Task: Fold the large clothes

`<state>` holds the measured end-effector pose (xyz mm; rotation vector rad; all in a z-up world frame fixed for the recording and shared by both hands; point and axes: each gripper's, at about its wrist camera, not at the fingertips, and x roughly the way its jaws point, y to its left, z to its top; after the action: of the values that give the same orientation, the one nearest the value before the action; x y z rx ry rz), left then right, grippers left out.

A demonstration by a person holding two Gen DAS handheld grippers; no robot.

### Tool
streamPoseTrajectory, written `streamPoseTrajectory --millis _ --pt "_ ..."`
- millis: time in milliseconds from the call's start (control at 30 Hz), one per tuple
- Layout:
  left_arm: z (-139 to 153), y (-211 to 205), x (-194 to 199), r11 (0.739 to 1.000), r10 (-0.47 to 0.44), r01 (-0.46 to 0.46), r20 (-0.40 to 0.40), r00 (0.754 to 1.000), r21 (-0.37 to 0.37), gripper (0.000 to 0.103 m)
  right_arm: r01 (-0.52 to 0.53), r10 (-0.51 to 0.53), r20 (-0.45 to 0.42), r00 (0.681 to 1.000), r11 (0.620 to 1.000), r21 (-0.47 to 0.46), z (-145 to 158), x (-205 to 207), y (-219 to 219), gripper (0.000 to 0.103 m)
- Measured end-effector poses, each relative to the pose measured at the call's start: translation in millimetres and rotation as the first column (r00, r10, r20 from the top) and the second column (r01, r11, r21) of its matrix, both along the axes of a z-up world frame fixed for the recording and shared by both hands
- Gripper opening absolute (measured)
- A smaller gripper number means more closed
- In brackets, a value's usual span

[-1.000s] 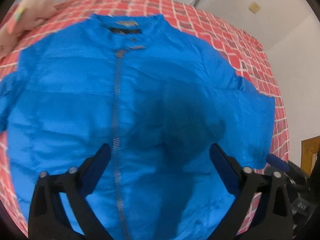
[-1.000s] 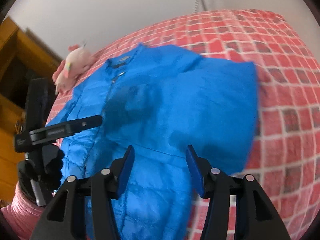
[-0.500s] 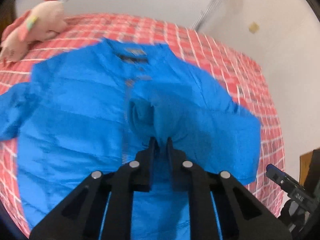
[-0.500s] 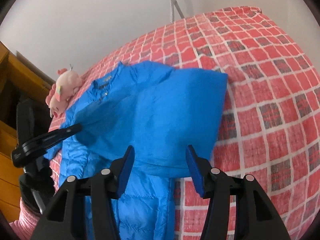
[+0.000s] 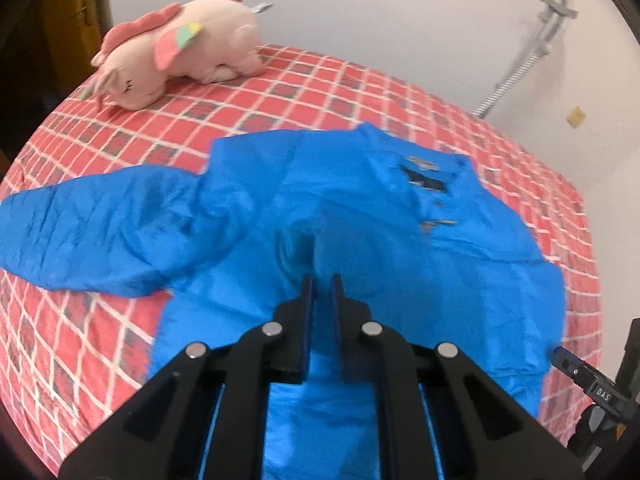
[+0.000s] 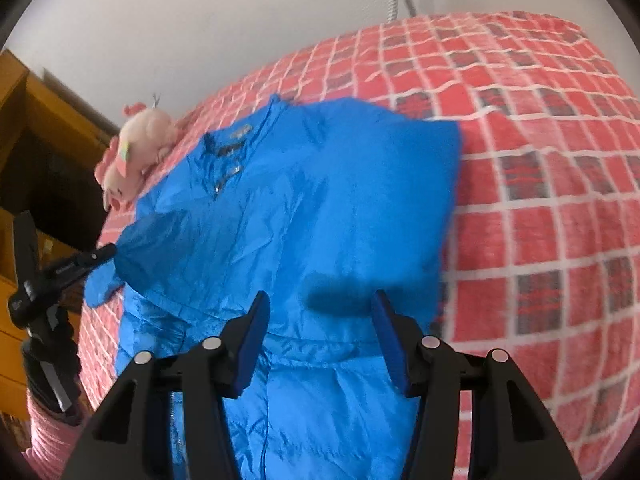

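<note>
The blue jacket [image 5: 360,240] lies spread on the red checked bed [image 5: 120,140], a pinch of its front caught in the closed jaws of the left gripper [image 5: 321,280], while the right gripper [image 6: 318,300], half open and empty, hovers above its folded sleeve; next, judging by this, comes carrying that pinch across to make a fold.

**Jacket on the bed, toy behind it**

The jacket [image 5: 360,220] lies spread on the bed [image 5: 120,340], one sleeve [image 5: 92,232] stretched out left. Behind it, at the bed's far left corner by the wall, lies the plush toy [image 5: 180,52].
</note>
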<state>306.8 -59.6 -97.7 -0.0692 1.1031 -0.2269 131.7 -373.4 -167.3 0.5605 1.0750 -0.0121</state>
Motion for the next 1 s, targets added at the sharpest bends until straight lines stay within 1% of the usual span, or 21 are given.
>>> streamPoseTrajectory --millis 33,100,167,200,233,267,300,367,467,533,567,600,633,700,767,800,833,900,1000 --pt "-7.9 4.7 5.1 1.0 0.01 -0.01 -0.014 1.0 0.019 0.007 -0.003 0.002 -0.023 1.0 1.0 -0.022 -5.9 5.3 3.7 0.053" --pt "-24.4 8.8 9.6 0.999 0.009 -0.007 -0.053 0.999 0.038 0.007 -0.002 0.0 -0.05 0.999 0.999 -0.036 -16.2 10.8 7.3 0.053" --pt "-47.0 15.1 15.1 0.997 0.026 -0.018 -0.103 0.994 0.07 0.007 0.018 -0.02 -0.091 0.996 1.0 -0.021 -35.5 15.3 6.8 0.053" --pt "-56.9 17.3 16.6 0.996 0.032 -0.022 -0.124 0.992 0.081 0.008 0.02 -0.021 -0.093 0.995 1.0 -0.015 -38.6 15.3 7.2 0.053" --pt "-65.1 21.2 16.6 0.996 0.039 -0.028 -0.139 0.99 0.084 0.011 0.019 -0.02 -0.098 0.995 1.0 -0.014 -40.0 16.3 7.7 0.053" --pt "-68.4 24.7 15.6 0.997 0.042 -0.032 -0.144 0.989 0.069 0.011 0.013 -0.015 -0.105 0.994 1.0 -0.018 -39.1 17.6 8.4 0.053" --pt "-67.0 27.9 14.2 0.998 0.047 -0.039 -0.144 0.988 0.055 0.011 0.008 -0.01 -0.111 0.994 1.0 -0.022 -37.7 18.2 8.9 0.053" --pt "-56.7 30.1 11.0 0.997 0.06 -0.053 -0.129 0.99 0.059 0.011 0.007 -0.01 -0.111 0.994 1.0 -0.023 -28.2 18.5 9.1 0.054" --pt "-32.5 25.3 3.2 0.998 0.047 -0.045 -0.066 0.997 0.04 0.011 0.003 -0.003 -0.049 0.999 1.0 0.009 -4.8 19.1 10.7 0.054" --pt "-20.2 10.4 1.8 0.999 0.016 -0.015 -0.046 0.999 0.028 0.016 -0.011 0.01 -0.042 0.999 1.0 -0.017 3.6 26.8 19.2 0.054" --pt "-17.8 2.2 1.4 1.0 0.0 0.001 -0.043 0.999 0.029 0.018 -0.019 0.018 -0.049 0.999 0.999 -0.029 4.0 30.3 22.8 0.054" --pt "-17.1 -7.2 2.4 1.0 -0.016 0.017 -0.045 0.999 0.027 0.02 -0.029 0.025 -0.069 0.997 0.998 -0.062 1.2 36.5 29.5 0.054" --pt "-20.3 -17.9 3.5 0.999 -0.036 0.038 -0.054 0.998 0.026 0.02 -0.031 0.025 -0.084 0.996 0.996 -0.081 -2.1 40.5 33.1 0.054" --pt "-32.0 -33.9 5.4 0.997 -0.063 0.066 -0.079 0.995 0.037 0.02 -0.033 0.026 -0.101 0.995 0.997 -0.076 -10.2 47.3 37.4 0.054" --pt "-48.0 -46.1 6.2 0.994 -0.079 0.086 -0.101 0.992 0.063 0.02 -0.025 0.015 -0.123 0.992 0.996 -0.081 -20.9 49.9 38.1 0.054" --pt "-56.7 -50.8 7.1 0.991 -0.088 0.097 -0.103 0.991 0.088 0.02 -0.021 0.009 -0.137 0.991 0.996 -0.088 -28.3 51.1 39.9 0.053" --pt "-61.7 -52.5 8.6 0.99 -0.096 0.106 -0.107 0.99 0.094 0.02 -0.019 0.006 -0.14 0.99 0.996 -0.087 -34.6 51.3 41.5 0.053" --pt "-69.8 -52.8 11.1 0.99 -0.108 0.118 -0.118 0.987 0.081 0.02 -0.01 -0.003 -0.141 0.99 0.996 -0.09 -42.3 50.3 43.7 0.053" --pt "-73.5 -52.0 8.4 0.989 -0.122 0.13 -0.106 0.987 0.072 0.02 0.01 -0.023 -0.137 0.99 0.995 -0.095 -47.1 50.0 46.1 0.053"
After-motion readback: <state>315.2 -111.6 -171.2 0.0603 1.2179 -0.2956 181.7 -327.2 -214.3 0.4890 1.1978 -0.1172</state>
